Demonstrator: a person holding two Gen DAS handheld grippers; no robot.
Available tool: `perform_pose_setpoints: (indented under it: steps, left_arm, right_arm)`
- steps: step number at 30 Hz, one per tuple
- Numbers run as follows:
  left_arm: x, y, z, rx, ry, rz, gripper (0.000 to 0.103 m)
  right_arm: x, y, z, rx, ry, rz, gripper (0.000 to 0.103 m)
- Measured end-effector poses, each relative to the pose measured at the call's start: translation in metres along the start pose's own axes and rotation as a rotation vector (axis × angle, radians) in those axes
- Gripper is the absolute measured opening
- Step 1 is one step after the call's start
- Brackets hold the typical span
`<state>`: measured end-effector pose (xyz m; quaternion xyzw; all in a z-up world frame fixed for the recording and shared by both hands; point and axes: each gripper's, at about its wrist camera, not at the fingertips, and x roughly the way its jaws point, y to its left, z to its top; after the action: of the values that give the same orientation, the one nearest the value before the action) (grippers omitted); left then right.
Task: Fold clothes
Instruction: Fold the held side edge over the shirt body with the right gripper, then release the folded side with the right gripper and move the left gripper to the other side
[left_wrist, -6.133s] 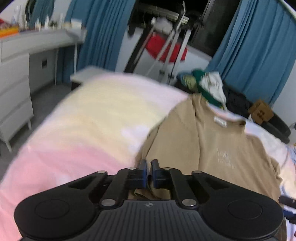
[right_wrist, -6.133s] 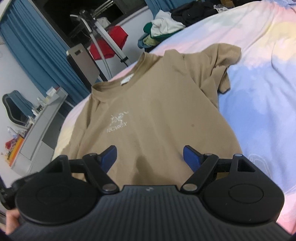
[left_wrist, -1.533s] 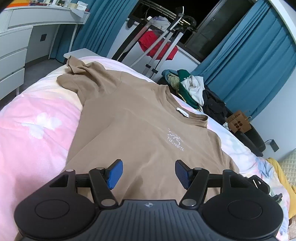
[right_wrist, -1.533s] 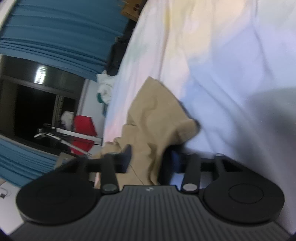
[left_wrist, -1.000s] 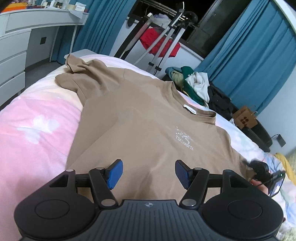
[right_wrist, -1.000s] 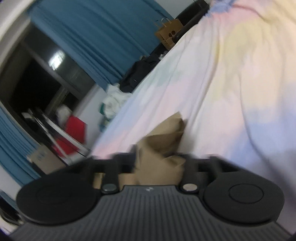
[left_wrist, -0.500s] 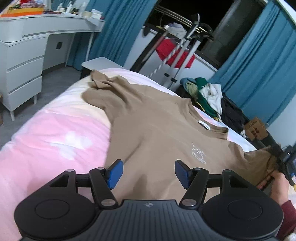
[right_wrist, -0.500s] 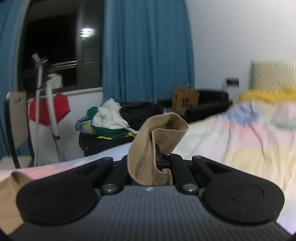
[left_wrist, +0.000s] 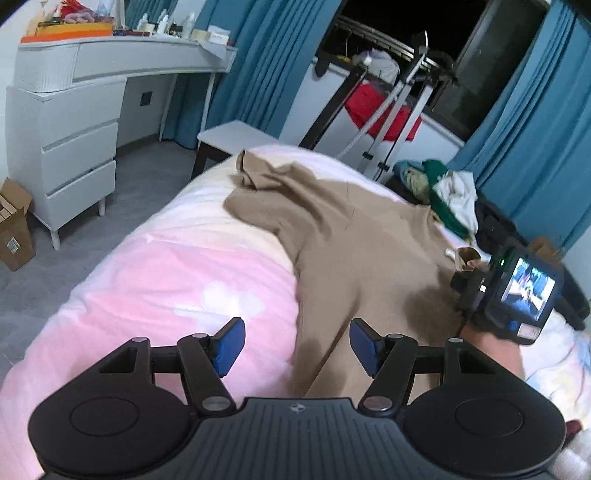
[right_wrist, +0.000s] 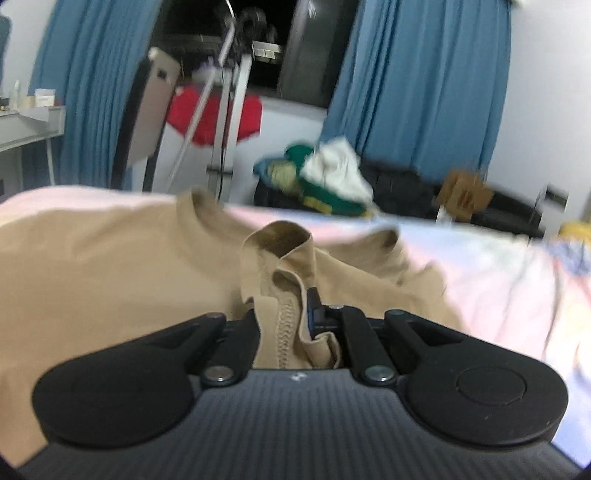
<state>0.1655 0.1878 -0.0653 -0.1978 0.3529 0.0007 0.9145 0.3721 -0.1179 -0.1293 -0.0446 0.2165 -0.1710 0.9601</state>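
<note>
A tan T-shirt (left_wrist: 343, 236) lies spread on a pastel bed (left_wrist: 192, 273), its left sleeve bunched at the far edge. My left gripper (left_wrist: 295, 343) is open and empty, hovering over the shirt's near left edge. My right gripper (right_wrist: 291, 310) is shut on the shirt's right sleeve hem (right_wrist: 277, 258) and holds it over the shirt's chest. The right gripper also shows in the left wrist view (left_wrist: 506, 291), above the shirt's right side. The shirt (right_wrist: 92, 258) fills the left of the right wrist view.
A white dresser (left_wrist: 70, 122) stands left of the bed. A small white bench (left_wrist: 236, 136) and a drying rack with a red garment (left_wrist: 384, 110) stand beyond the bed. A pile of clothes (left_wrist: 447, 195) lies by blue curtains. A cardboard box (left_wrist: 14, 229) sits on the floor.
My right gripper closed on the right sleeve and carried it leftward over the shirt's body. My left gripper stayed open and shifted left toward the shirt's side edge.
</note>
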Motion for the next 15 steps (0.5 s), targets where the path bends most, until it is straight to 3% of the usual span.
perform_pose_setpoints:
  steps: [1, 3, 4, 5, 9, 15]
  left_arm:
    - [0.003, 0.001, 0.0, -0.003, 0.007, -0.001, 0.065]
    - [0.006, -0.001, -0.002, 0.005, 0.008, -0.004, 0.065]
    - [0.007, -0.003, -0.002, 0.012, 0.007, -0.006, 0.065]
    - [0.008, -0.005, -0.003, 0.018, 0.007, -0.009, 0.065]
    - [0.006, -0.015, -0.008, 0.059, 0.002, -0.02, 0.065]
    - [-0.014, -0.032, -0.015, 0.116, -0.042, -0.042, 0.065]
  right_arm:
    - [0.003, -0.002, 0.001, 0.019, 0.028, 0.018, 0.009]
    - [0.008, -0.01, 0.004, 0.066, 0.093, 0.075, 0.023]
    - [0.006, -0.016, 0.004, 0.099, 0.113, 0.112, 0.046]
    - [0.003, -0.023, 0.005, 0.133, 0.126, 0.149, 0.062]
    - [-0.03, -0.05, 0.014, 0.226, 0.114, 0.222, 0.066]
    - [-0.137, -0.103, 0.011, 0.243, 0.026, 0.306, 0.066]
